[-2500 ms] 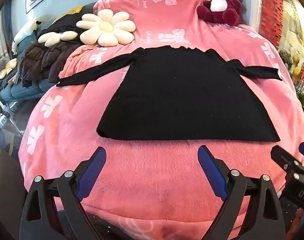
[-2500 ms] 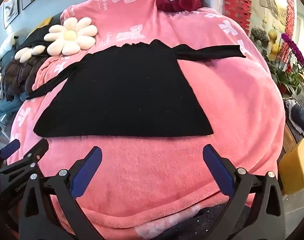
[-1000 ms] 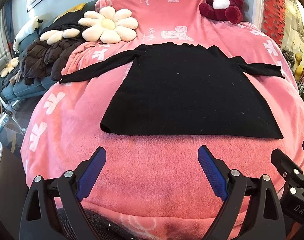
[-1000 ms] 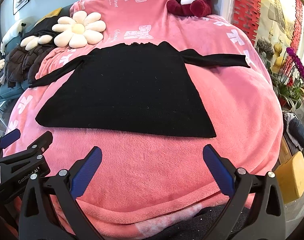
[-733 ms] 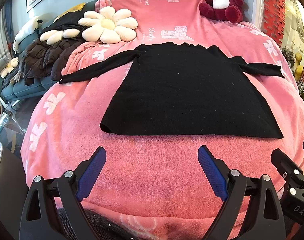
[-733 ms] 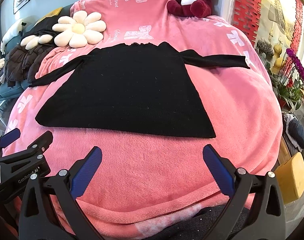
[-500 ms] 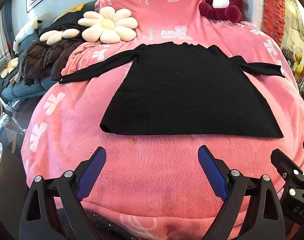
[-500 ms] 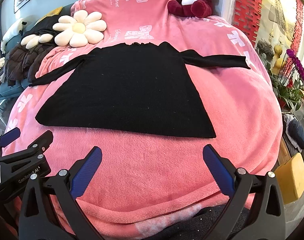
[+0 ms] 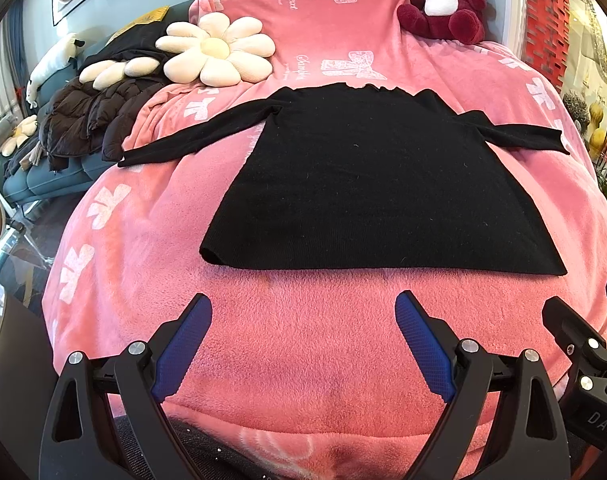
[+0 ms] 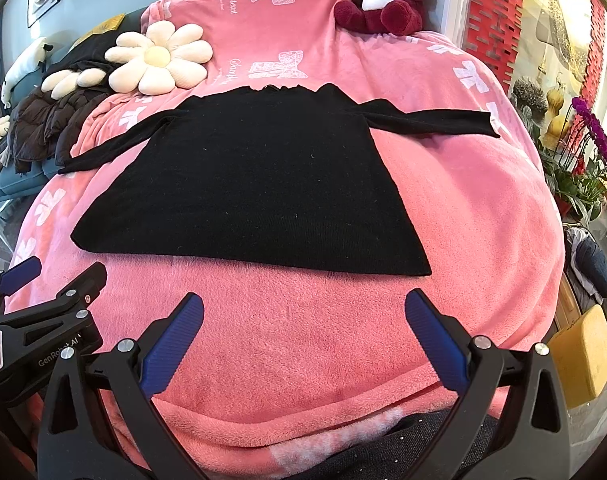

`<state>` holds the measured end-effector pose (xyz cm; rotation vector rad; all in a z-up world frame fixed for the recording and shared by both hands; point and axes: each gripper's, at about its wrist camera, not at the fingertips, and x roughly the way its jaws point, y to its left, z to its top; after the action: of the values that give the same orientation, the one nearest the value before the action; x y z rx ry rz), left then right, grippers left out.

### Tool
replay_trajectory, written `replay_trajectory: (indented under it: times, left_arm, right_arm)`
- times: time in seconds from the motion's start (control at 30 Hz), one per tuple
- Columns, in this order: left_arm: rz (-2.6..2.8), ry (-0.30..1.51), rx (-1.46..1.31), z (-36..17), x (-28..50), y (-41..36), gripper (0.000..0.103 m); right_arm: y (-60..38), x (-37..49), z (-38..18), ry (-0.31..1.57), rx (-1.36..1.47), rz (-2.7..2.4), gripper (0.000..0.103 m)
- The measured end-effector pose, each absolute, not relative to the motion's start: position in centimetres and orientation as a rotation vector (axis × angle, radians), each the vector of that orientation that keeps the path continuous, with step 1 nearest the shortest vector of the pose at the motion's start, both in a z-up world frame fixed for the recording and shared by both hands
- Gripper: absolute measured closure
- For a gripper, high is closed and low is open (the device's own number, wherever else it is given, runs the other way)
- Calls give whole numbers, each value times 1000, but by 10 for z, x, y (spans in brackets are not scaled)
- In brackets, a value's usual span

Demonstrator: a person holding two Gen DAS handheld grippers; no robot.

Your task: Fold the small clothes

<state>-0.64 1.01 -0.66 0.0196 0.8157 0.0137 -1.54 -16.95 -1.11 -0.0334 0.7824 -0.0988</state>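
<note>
- A dark brown quilted puffer jacket [image 9: 91, 120] lay heaped at about ten o'clock, off the left edge of the pink fleece blanket printed with white bows [image 9: 303, 340].
- A cream daisy-shaped plush cushion [image 9: 217, 54] sat at eleven o'clock, near the black top's left sleeve but apart from it.
- The left gripper [image 9: 303, 320], black with blue ribbed pads, hung at six o'clock over bare blanket, its jaws spread wide and holding nothing.
- The black long-sleeved knit top [image 9: 379, 184] lay flat in the middle of the blanket, hem nearest the grippers, neckline toward twelve o'clock, sleeves stretched out toward nine and three o'clock.
- The right gripper [image 10: 303, 316] hovered likewise at six o'clock just short of the hem, jaws wide apart and empty, beside the left gripper.
- A dark red and white plush bear [image 9: 447, 0] sat at one o'clock on the blanket's far ridge.
- A yellow box-shaped thing [image 10: 583, 352] stood at four o'clock, beyond the blanket's right edge.
</note>
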Motion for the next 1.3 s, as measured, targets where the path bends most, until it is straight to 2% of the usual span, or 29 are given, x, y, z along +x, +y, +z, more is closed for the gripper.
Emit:
replay_trajectory:
  times: [1.3]
  left_arm:
    - [15,819,22,-7,-7,10,13]
  right_arm:
    - [-167,-16,-12,782,-40,-98,5]
